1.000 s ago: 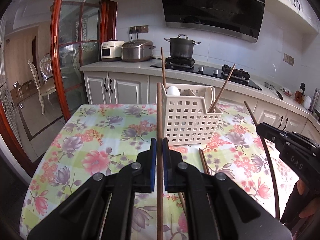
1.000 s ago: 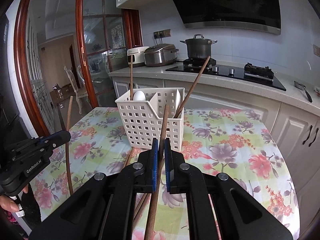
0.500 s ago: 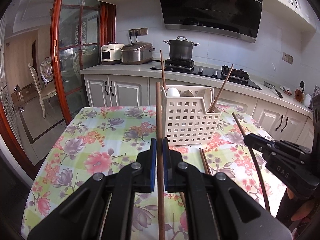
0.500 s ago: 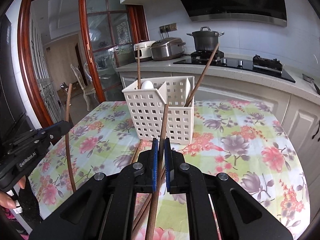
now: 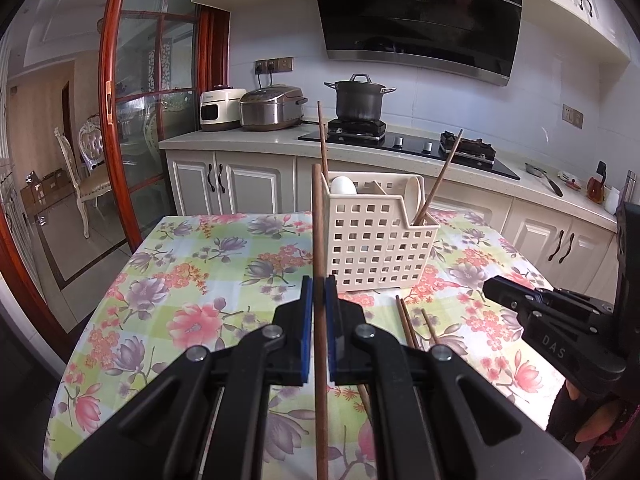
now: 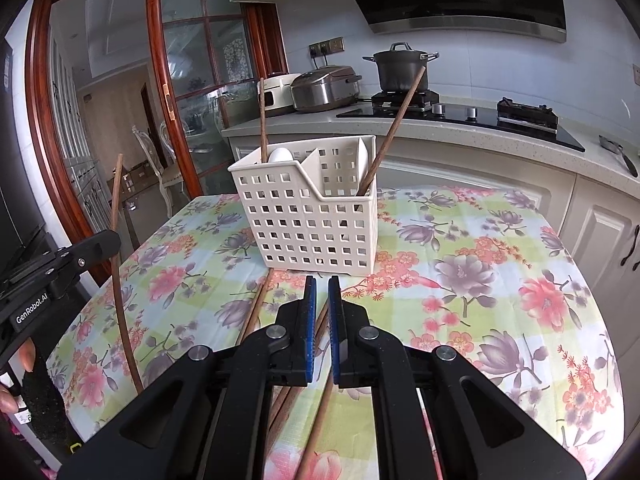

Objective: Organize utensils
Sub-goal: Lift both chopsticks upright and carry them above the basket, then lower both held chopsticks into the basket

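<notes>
Our left gripper (image 5: 319,280) holds a brown chopstick (image 5: 319,240). Its fingers (image 5: 306,308) press on the stick from both sides. The stick stands straight up, and its top reaches as high as the rim of the white basket (image 5: 380,248). In the left view it stands just left of the basket, and we cannot tell if it touches it.

The basket sits on the bench (image 5: 192,280), which has a flowered cloth on it. It has little square holes and a wall inside that splits it into parts. One chopstick (image 6: 262,120) stands in the left part beside a white round thing (image 6: 281,155). Another chopstick (image 6: 394,132) leans to the right in the right part, close to a flat white thing (image 6: 362,160).

Our right gripper (image 6: 322,292) hangs low over the bench in front of the basket. Its fingers (image 6: 310,320) sit close together with a thin gap between them. A chopstick (image 6: 316,420) shows under the gap, but we cannot tell if the fingers pinch it. More chopsticks (image 6: 256,308) lie flat on the cloth in front of the basket, close to each other.

In the right view we see our left gripper at the left edge, with its stick standing tall and well apart from the basket.
</notes>
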